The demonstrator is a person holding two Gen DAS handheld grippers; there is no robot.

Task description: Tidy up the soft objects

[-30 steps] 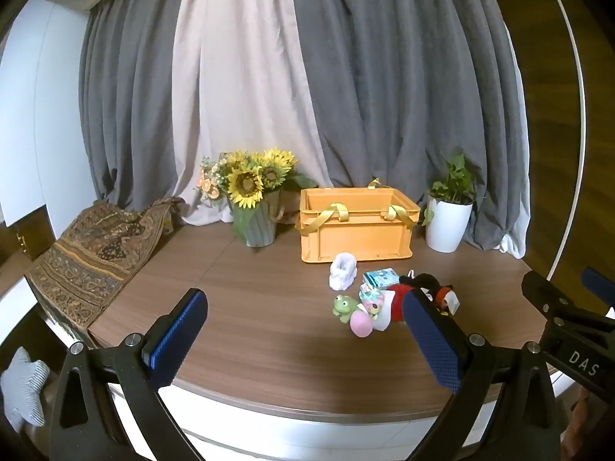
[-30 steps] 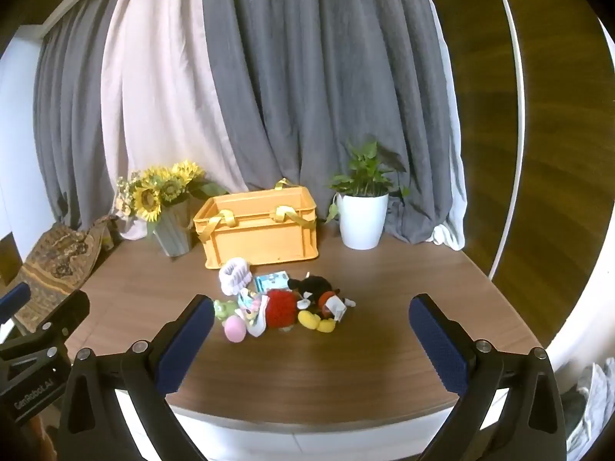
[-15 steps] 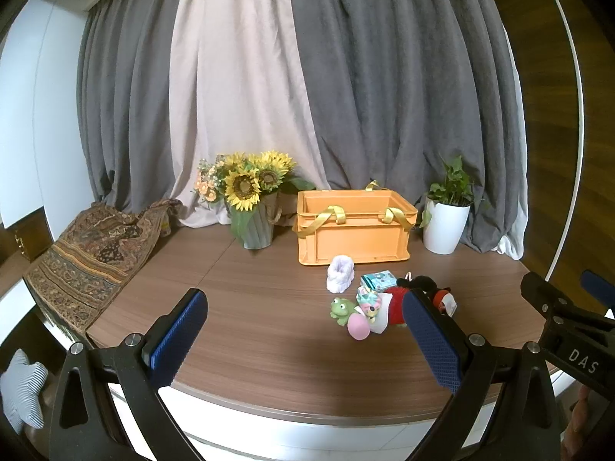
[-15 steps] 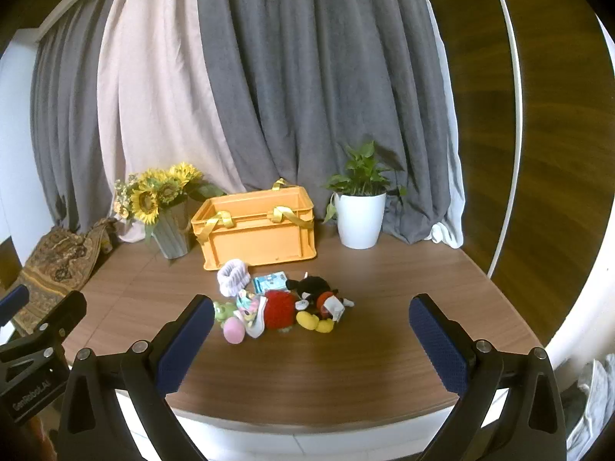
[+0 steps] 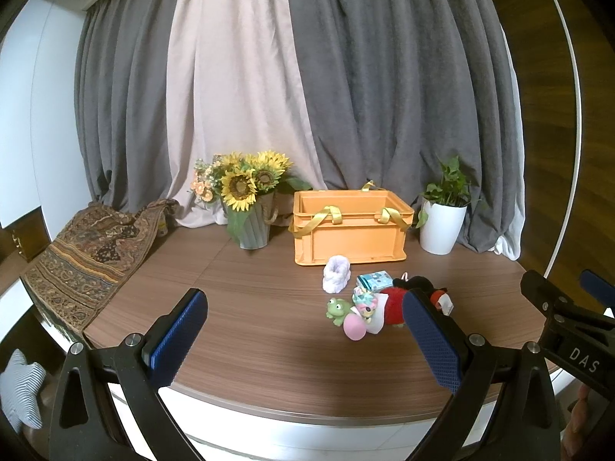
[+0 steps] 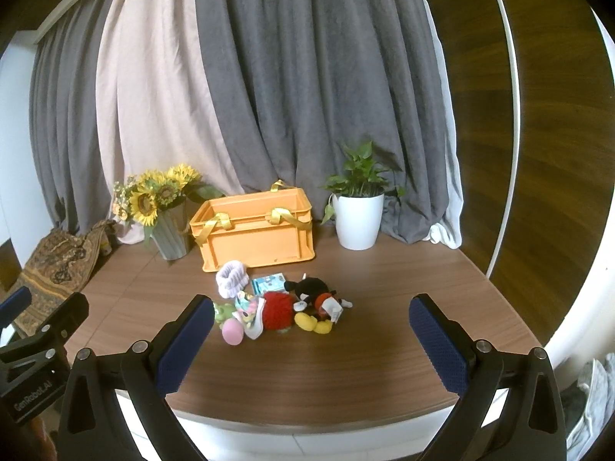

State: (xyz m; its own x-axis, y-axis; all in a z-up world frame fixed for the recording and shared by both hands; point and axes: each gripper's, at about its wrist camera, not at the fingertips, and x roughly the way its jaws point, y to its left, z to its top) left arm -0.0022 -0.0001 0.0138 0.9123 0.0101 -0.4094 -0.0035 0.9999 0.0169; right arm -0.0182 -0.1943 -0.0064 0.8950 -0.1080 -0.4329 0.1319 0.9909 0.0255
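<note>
A pile of soft toys lies mid-table: a white knitted bootie (image 5: 336,278) (image 6: 230,278), a green frog (image 5: 337,309), a pink ball (image 5: 354,326) (image 6: 232,331), a red plush (image 6: 277,310) and a Mickey doll (image 6: 317,299). An orange crate (image 5: 348,232) (image 6: 255,230) with yellow handles stands behind them. My left gripper (image 5: 307,336) is open and empty near the table's front edge. My right gripper (image 6: 311,340) is open and empty, in front of the pile.
A sunflower vase (image 5: 250,207) stands left of the crate and a white potted plant (image 5: 442,219) right of it. A patterned cloth (image 5: 88,246) hangs over the table's left edge. Curtains hang behind the round wooden table (image 6: 346,365).
Both views have pulled back and up slightly from the table; the toys and crate look a little farther. Both grippers stay open.
</note>
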